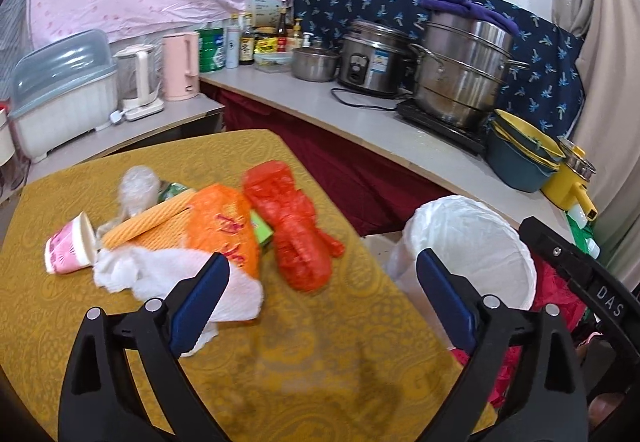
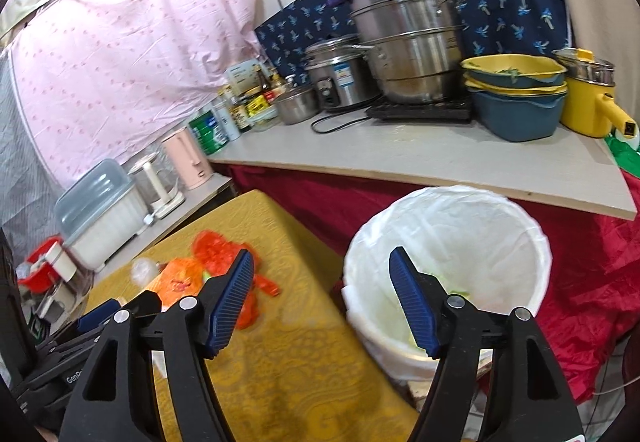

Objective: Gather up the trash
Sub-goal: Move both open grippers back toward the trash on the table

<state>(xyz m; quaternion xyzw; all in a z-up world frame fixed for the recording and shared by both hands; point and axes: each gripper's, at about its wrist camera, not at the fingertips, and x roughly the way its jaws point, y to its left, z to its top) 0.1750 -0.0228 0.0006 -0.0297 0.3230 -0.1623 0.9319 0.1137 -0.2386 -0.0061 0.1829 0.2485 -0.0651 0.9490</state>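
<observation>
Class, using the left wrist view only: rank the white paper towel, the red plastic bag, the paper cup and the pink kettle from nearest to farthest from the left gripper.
From the left gripper:
1. White paper towel, right by its left finger.
2. Red plastic bag, on the table just ahead.
3. Paper cup, on its side, far left of the table.
4. Pink kettle, on the counter behind the table.

"DAS" is read on the black gripper body [image 1: 608, 298] at right. "GenR", cut off, is read on another black gripper body [image 2: 74, 378].
</observation>
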